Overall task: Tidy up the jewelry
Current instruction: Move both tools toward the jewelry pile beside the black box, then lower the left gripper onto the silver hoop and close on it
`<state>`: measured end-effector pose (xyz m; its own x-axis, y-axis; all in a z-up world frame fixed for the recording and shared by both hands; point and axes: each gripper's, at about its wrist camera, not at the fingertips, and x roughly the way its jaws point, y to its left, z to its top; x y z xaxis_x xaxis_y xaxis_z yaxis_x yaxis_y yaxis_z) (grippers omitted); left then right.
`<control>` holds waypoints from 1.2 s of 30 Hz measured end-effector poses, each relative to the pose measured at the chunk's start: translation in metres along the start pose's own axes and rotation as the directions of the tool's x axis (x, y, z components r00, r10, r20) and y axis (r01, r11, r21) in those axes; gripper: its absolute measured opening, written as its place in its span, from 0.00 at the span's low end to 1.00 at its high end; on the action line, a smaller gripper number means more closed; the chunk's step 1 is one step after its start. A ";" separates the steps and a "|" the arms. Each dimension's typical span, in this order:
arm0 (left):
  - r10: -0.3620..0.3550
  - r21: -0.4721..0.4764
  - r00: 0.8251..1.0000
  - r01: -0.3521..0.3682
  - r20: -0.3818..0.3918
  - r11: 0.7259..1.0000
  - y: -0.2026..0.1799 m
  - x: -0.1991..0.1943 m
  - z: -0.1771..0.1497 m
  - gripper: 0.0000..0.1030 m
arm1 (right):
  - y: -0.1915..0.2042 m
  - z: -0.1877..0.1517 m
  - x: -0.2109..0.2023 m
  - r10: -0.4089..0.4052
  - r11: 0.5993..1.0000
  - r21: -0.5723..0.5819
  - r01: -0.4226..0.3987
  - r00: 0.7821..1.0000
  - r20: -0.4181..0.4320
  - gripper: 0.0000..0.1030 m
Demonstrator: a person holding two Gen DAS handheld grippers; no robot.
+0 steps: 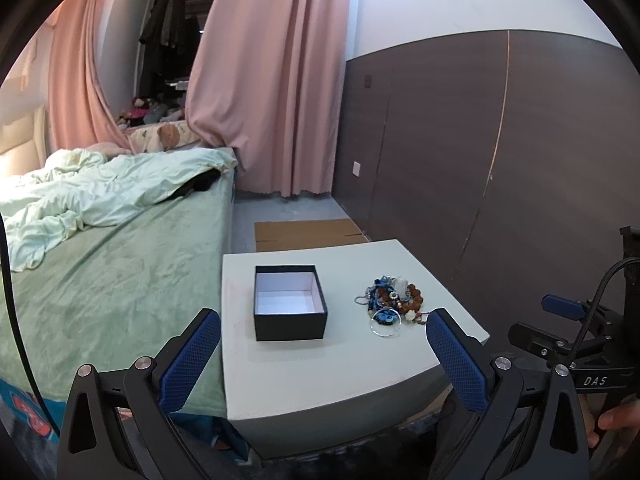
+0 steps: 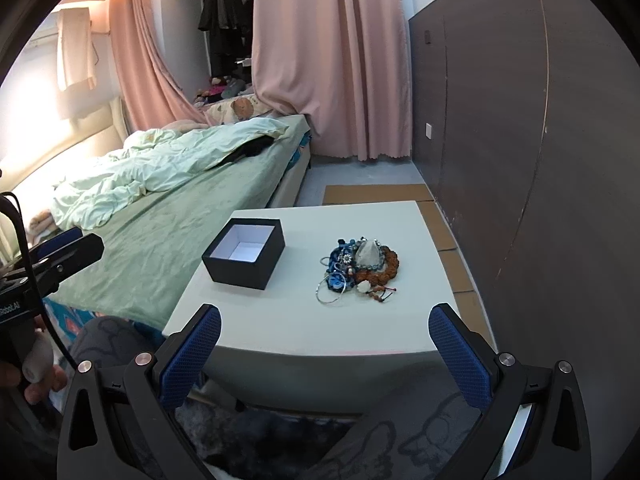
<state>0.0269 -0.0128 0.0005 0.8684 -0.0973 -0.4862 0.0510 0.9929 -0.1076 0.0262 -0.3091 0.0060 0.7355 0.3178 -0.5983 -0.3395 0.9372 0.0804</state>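
Left wrist view shows your left tongs [image 1: 324, 354] spread wide and holding nothing, hanging short of the near edge of the desk [image 1: 288, 384]. Your right tongs [image 2: 325, 350] are just as released and just as empty in the right wrist view, also short of the desk.

The jewelry pile [image 2: 357, 268] sits at about 1 o'clock from your right tongs, well apart from the desk edges. The open black box [image 2: 244, 254] lies at about 11 o'clock, near the pile but not touching it. Its white inside looks empty, so I judge that nothing has been sorted yet.

The main risk is the tangle. Beads, cords and a clear crystal piece [image 2: 368, 252] lie heaped together, and a pinch on one strand will likely lift several. Pieces that ride along may drop between pile and box, or slide off the desk toward the bed [image 2: 160, 216] at 9 o'clock.

The thin silver hoop [image 2: 330, 294] at the near edge of the pile lies flat on the desk. Your wide pads [image 2: 191, 356] may skid over it and flick it toward you and off the near edge.

The box looks light. If you brush its wall while lowering a piece, it can shift or tip, so your idle left tongs could steady it.

I cannot tell which strands are knotted together.
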 end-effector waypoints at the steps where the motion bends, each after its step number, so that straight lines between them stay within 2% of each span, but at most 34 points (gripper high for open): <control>1: 0.001 0.006 1.000 -0.001 -0.003 1.000 -0.001 0.002 0.001 1.00 | -0.003 0.000 0.002 0.000 1.000 0.006 0.000 1.000 -0.001 1.00; 8: -0.034 0.022 0.999 0.035 -0.032 0.999 -0.010 0.017 0.010 1.00 | -0.028 0.005 0.008 -0.004 0.997 0.081 0.004 1.000 -0.001 1.00; 16: -0.079 0.028 0.992 0.082 -0.099 0.996 -0.025 0.045 0.018 1.00 | -0.063 0.011 0.018 -0.020 0.989 0.148 0.022 1.000 -0.012 1.00; 23: -0.128 0.026 0.977 0.135 -0.173 0.991 -0.035 0.080 0.023 0.97 | -0.094 0.024 0.043 0.057 0.964 0.260 -0.047 0.998 -0.030 1.00; 30: -0.161 0.015 0.948 0.172 -0.274 0.985 -0.042 0.133 0.024 0.77 | -0.114 0.039 0.081 0.119 0.933 0.348 -0.091 0.991 -0.060 0.88; 33: -0.172 0.010 0.931 0.185 -0.322 0.983 -0.046 0.153 0.019 0.76 | -0.123 0.038 0.097 0.142 0.916 0.387 -0.105 0.988 -0.067 0.80; 36: -0.177 0.020 0.912 0.198 -0.370 0.980 -0.052 0.173 0.010 0.76 | -0.130 0.031 0.112 0.161 0.904 0.413 -0.114 0.984 -0.079 0.80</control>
<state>0.1793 -0.0810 -0.0691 0.6007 -0.2898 -0.7451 0.2317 0.9551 -0.1847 0.1705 -0.3911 -0.0466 0.6224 0.4519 -0.6390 -0.1489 0.8699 0.4702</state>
